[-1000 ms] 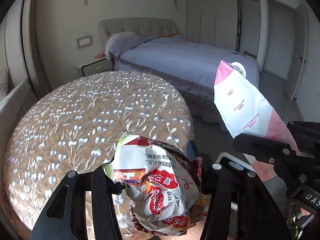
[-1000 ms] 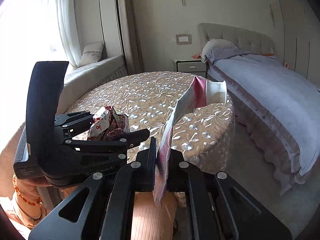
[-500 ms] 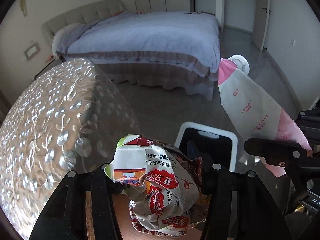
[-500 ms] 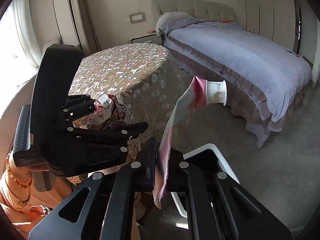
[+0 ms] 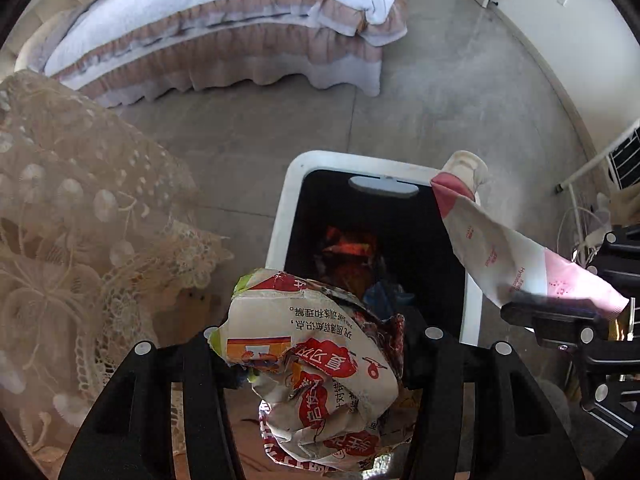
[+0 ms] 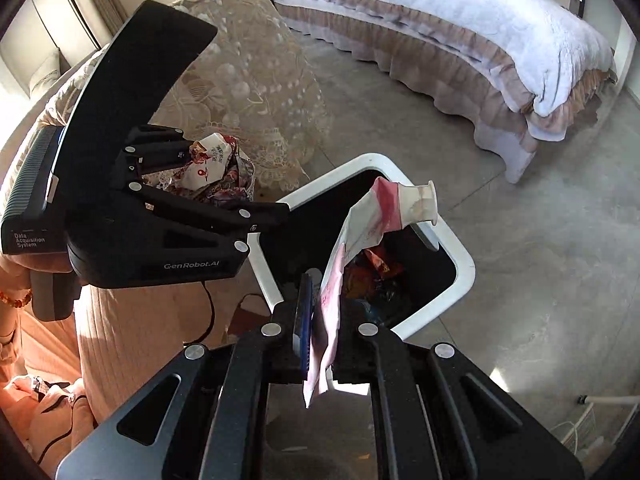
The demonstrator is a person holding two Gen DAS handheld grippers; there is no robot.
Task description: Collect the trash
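Both pieces of trash were picked up and hung over the white-rimmed bin (image 5: 280, 216), not yet dropped; release was left. Left gripper (image 5: 316, 360) was clamped on a crumpled wrapper (image 5: 312, 364), a stiff, creased ball printed red and white. Right gripper (image 6: 322, 320) was nearly closed, pinching the flat tail of a squeezed pink-and-white tube (image 6: 360, 224), soft and flattened with a capless nozzle. The dark bin already held colourful wrappers. A lace-covered tabletop (image 5: 60, 200) stood beside it.

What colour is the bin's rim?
White rim around a black inside; clearest in the left wrist view.
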